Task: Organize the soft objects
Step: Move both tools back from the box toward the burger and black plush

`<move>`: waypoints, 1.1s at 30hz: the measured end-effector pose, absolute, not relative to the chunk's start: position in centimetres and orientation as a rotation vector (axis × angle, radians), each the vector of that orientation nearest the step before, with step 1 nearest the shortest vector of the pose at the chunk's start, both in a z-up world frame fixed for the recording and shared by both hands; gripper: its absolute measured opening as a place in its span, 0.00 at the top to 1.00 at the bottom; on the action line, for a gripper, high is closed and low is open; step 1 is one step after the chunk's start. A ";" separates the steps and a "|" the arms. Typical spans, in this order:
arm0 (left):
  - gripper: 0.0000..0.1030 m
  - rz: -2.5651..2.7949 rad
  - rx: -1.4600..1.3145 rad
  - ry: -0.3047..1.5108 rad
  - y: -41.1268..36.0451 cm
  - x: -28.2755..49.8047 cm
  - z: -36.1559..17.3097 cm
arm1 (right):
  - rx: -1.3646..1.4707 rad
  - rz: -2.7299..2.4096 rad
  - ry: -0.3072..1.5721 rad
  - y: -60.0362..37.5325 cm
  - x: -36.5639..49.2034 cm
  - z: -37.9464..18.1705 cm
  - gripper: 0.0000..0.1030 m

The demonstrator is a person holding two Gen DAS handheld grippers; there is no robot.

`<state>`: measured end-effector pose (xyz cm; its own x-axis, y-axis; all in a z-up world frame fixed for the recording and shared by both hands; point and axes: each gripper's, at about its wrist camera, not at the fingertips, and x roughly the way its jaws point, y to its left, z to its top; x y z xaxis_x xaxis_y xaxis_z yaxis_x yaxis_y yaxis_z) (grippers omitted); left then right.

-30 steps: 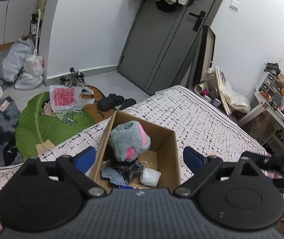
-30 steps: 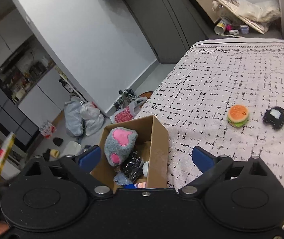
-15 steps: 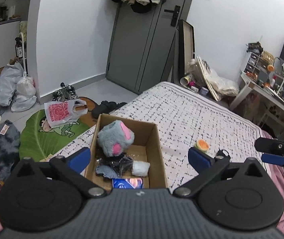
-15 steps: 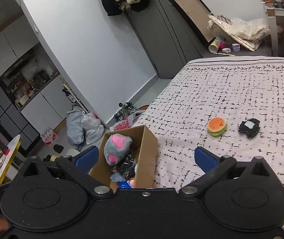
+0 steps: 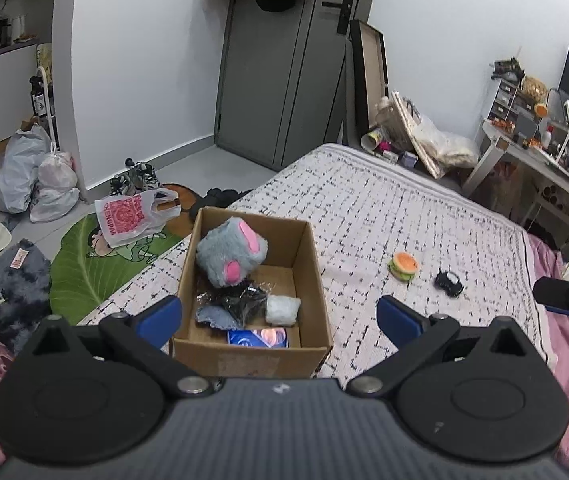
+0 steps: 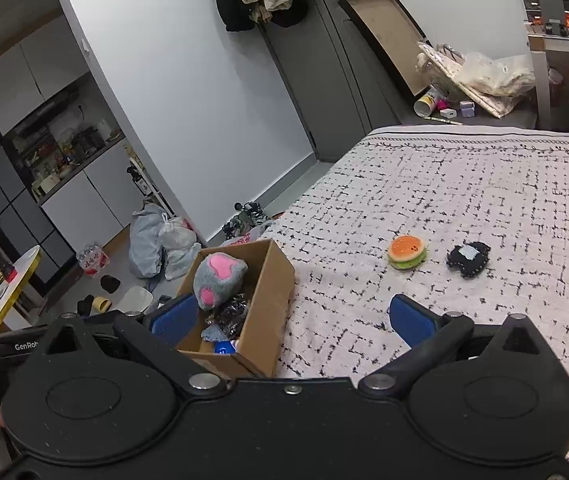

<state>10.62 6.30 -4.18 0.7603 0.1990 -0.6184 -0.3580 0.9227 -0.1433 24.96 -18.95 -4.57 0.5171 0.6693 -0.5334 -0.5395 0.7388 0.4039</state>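
A cardboard box (image 5: 312, 264) (image 6: 280, 280) stands on the bed's left part. It holds a grey plush paw with pink pads (image 5: 230, 254) (image 6: 218, 276), a black crinkly item (image 5: 240, 302), a white soft piece (image 5: 282, 310) and a blue packet (image 5: 258, 338). A burger plush (image 5: 404, 266) (image 6: 407, 252) and a small black plush (image 5: 449, 283) (image 6: 467, 258) lie on the bedcover to the box's right. My left gripper (image 5: 280, 316) is open and empty, just in front of the box. My right gripper (image 6: 292, 320) is open and empty, near the box's right side.
The bed (image 5: 384, 208) has a white cover with black marks. Left of it on the floor are a green mat (image 5: 84, 264), a pink-print plastic bag (image 5: 128, 216), shoes and rubbish bags (image 5: 32, 176). A desk (image 5: 544, 152) stands at the right; a grey door (image 5: 280, 80) at the back.
Both grippers have pulled back and up from the box and turned right. The burger and black plush have come into the left wrist view. Nothing was grasped.
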 end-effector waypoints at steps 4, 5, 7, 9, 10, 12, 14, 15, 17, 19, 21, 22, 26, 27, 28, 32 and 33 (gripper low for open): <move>0.00 0.313 -0.262 0.643 5.8 10.6 -4.4 | 0.201 0.723 0.731 -19.8 25.1 -5.0 0.00; 0.00 0.317 -0.269 0.646 5.8 10.6 -4.4 | 0.201 0.722 0.731 -20.0 25.1 -5.2 0.00; 0.00 0.328 -0.276 0.651 5.7 10.7 -4.6 | 0.197 0.720 0.731 -20.3 25.1 -5.4 0.00; 0.00 0.329 -0.280 0.658 5.6 10.8 -4.8 | 0.188 0.718 0.729 -20.6 25.2 -5.6 0.00; 0.00 0.328 -0.279 0.662 5.5 11.0 -4.8 | 0.185 0.715 0.728 -20.8 25.2 -5.7 0.00; 0.00 0.322 -0.270 0.670 5.1 11.4 -4.9 | 0.190 0.709 0.731 -21.2 25.4 -6.0 0.00; 0.00 0.309 -0.264 0.675 4.7 11.9 -4.9 | 0.202 0.704 0.737 -21.7 25.7 -6.3 0.00; 0.00 0.299 -0.261 0.679 4.5 12.1 -5.0 | 0.208 0.701 0.741 -21.9 25.8 -6.4 0.00; 0.00 0.286 -0.258 0.685 4.2 12.6 -5.1 | 0.214 0.695 0.744 -22.4 26.0 -6.6 0.00; 0.00 0.259 -0.260 0.692 3.7 13.2 -5.3 | 0.213 0.689 0.743 -22.9 26.1 -6.6 0.00; 0.00 0.228 -0.258 0.698 3.2 13.9 -5.5 | 0.212 0.678 0.740 -23.3 26.4 -6.7 0.00; 0.00 0.209 -0.255 0.705 2.8 14.3 -5.6 | 0.213 0.669 0.740 -23.6 26.6 -6.8 0.00; 0.00 0.136 -0.231 0.720 1.3 15.7 -5.7 | 0.224 0.630 0.750 -24.9 27.4 -7.1 0.00; 0.00 0.122 -0.225 0.722 1.0 16.1 -5.7 | 0.223 0.623 0.750 -25.1 27.5 -7.1 0.00; 0.00 0.107 -0.221 0.727 0.7 16.5 -5.8 | 0.222 0.616 0.750 -25.4 27.7 -7.2 0.00; 0.00 0.079 -0.188 0.735 -0.5 18.5 -6.1 | 0.217 0.584 0.765 -26.0 28.7 -7.7 0.00; 0.00 0.071 -0.186 0.738 -0.7 19.0 -6.2 | 0.214 0.578 0.769 -26.1 28.9 -7.8 0.00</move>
